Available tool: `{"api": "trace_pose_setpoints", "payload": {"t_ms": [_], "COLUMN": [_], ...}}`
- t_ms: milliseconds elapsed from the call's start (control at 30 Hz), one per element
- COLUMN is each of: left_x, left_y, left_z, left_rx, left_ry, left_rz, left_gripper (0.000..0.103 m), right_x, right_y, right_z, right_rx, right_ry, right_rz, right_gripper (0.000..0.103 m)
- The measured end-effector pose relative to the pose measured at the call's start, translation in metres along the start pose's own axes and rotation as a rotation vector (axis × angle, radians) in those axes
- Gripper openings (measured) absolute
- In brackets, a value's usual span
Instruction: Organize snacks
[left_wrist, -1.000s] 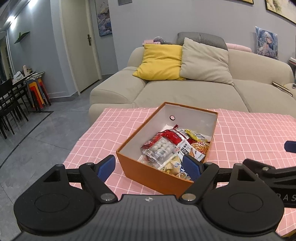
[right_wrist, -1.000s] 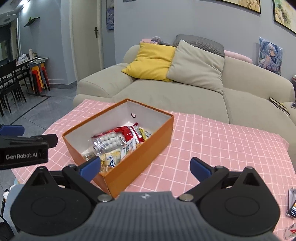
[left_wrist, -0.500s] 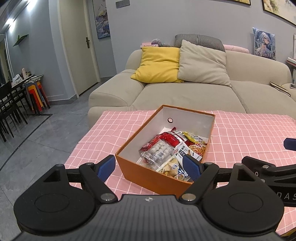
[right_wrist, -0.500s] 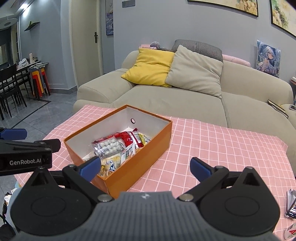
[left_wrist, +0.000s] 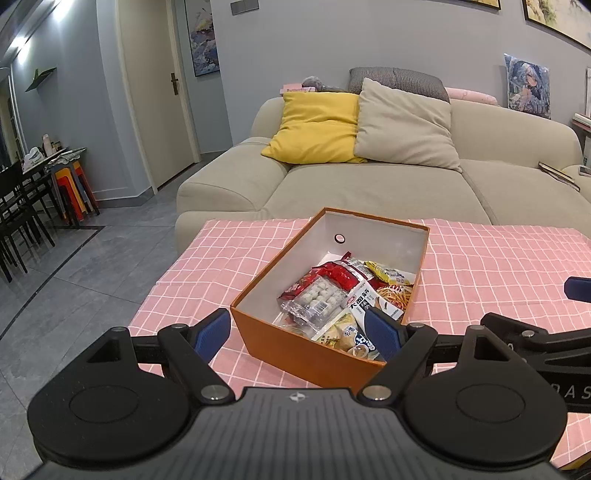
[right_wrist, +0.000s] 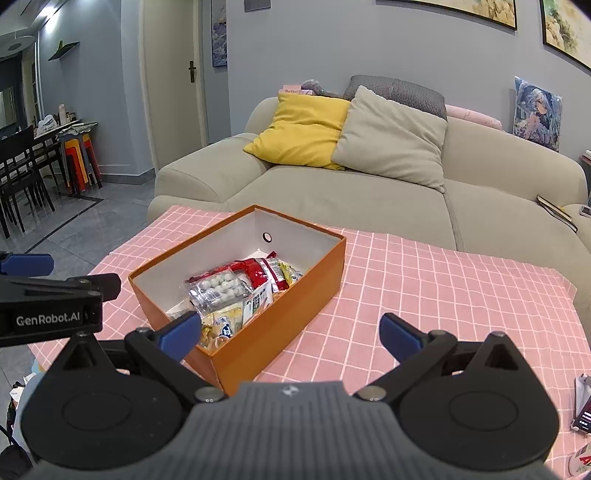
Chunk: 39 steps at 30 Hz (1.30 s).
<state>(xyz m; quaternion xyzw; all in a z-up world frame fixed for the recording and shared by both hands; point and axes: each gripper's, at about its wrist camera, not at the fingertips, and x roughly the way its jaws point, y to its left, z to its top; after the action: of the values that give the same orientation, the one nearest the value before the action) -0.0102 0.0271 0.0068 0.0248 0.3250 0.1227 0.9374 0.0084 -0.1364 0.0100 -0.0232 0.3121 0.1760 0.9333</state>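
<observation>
Just ahead of both grippers sits the orange box (left_wrist: 295, 343) with the snack packets (left_wrist: 332, 295) piled inside, seemingly gathered there already. The left gripper (left_wrist: 299, 328) and right gripper (right_wrist: 291, 332) hang spread and empty, likely finished. Beneath lies a pink checked cloth (right_wrist: 424, 295); beyond, a beige sofa (right_wrist: 369, 199).

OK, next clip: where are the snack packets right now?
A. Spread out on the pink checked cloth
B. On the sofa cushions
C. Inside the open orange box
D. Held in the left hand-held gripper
C: the snack packets lie piled inside the open orange box, which stands on the pink checked cloth; both hand-held grippers are open and empty.
</observation>
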Motion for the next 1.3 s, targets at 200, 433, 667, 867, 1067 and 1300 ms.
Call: {"api": "trace_pose_setpoints", "payload": {"t_ms": [200, 433, 667, 867, 1067, 1300], "left_x": [-0.0002, 0.0004, -0.0002, -0.0012, -0.0014, -0.0027], "left_y": [-0.0010, -0.0009, 0.0001, 0.0014, 0.0019, 0.0027], "left_z": [0.0000, 0.0005, 0.0022, 0.0030, 0.0043, 0.0039], "left_rx": [0.000, 0.003, -0.002, -0.015, -0.015, -0.018], "left_ry": [-0.002, -0.005, -0.006, -0.012, -0.014, -0.014], "left_rz": [-0.006, -0.009, -0.015, -0.015, -0.015, -0.018], "left_gripper": [0.096, 0.096, 0.096, 0.096, 0.096, 0.096], "right_x": [0.0008, 0.0003, -0.0006, -0.0012, -0.0017, -0.0029], "right_y": [0.0005, 0.0010, 0.0015, 0.0016, 0.0013, 0.0018], "right_z": [-0.0007, -0.0009, -0.0002, -0.0002, 0.0001, 0.0011], "right_rx": [0.003, 0.007, 0.008, 0.009, 0.008, 0.008], "right_ry": [-0.001, -0.005, -0.006, -0.008, -0.009, -0.009], "right_rz": [-0.003, -0.007, -0.008, -0.009, -0.008, -0.009], "right_gripper": [0.099, 0.099, 0.099, 0.099, 0.099, 0.099]}}
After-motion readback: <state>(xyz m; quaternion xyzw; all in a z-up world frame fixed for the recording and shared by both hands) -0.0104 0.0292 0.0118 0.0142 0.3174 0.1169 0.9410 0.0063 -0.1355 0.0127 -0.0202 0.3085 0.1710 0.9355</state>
